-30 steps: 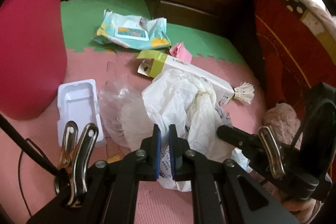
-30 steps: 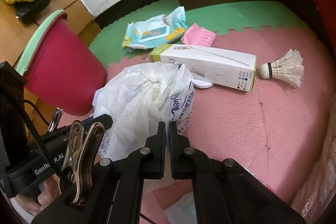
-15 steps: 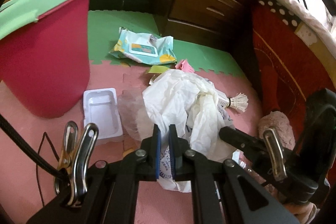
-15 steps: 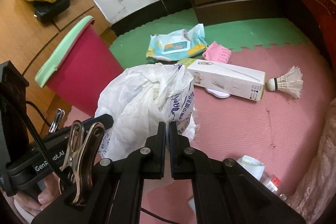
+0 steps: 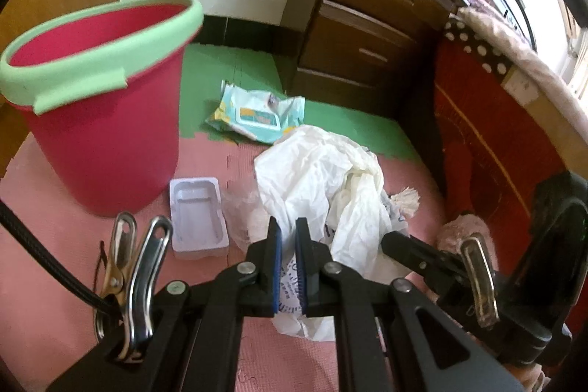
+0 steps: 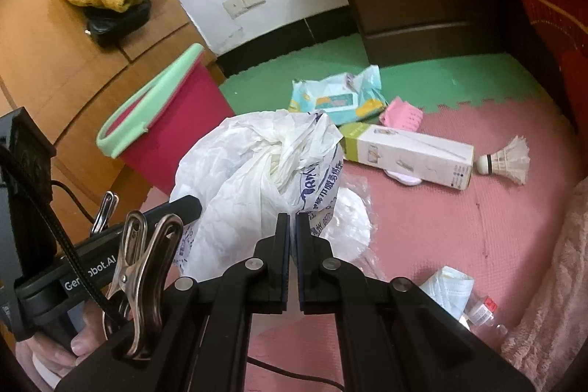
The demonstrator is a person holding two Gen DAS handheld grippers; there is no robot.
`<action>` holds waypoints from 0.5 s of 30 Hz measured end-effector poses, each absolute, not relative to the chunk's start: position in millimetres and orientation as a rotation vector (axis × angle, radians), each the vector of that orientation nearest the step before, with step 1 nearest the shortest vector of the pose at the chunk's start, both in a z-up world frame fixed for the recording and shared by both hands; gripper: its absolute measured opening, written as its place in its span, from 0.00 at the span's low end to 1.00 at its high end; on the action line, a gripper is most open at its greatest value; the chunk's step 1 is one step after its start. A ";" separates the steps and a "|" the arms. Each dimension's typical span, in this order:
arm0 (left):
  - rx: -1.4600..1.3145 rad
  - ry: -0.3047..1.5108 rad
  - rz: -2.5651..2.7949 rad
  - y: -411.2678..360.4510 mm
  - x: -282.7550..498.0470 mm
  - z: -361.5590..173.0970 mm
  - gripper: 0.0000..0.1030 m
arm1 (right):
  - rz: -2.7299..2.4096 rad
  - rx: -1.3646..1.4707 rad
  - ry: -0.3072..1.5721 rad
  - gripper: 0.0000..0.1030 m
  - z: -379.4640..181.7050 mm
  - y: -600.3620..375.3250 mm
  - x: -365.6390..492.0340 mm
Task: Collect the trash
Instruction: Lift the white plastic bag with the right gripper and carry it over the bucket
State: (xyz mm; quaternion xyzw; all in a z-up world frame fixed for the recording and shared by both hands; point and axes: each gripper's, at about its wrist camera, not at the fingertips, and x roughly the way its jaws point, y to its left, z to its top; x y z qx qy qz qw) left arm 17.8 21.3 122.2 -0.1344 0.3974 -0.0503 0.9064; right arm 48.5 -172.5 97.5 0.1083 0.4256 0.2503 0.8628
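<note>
At nine o'clock stands our red bin (image 5: 99, 120). Our left gripper (image 5: 288, 226) and right gripper (image 6: 293, 221) each pinch the white plastic bag (image 5: 316, 179) at centre; the shuttlecock (image 6: 509, 160) lies at three o'clock.

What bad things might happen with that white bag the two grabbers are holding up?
The white plastic bag hangs crumpled from the left gripper and right gripper; thin plastic could slip out or tear. It looks wide beside the red bucket, so it might snag the green rim or tip the bucket.
</note>
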 end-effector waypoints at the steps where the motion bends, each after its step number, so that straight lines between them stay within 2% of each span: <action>1: -0.280 0.807 -0.104 23.2 15.0 128.1 0.07 | 0.529 0.227 0.884 0.04 102.5 -170.7 46.7; 15: -0.332 0.660 -0.040 63.8 -7.9 192.1 0.07 | 0.619 0.147 0.769 0.04 168.1 -125.8 39.8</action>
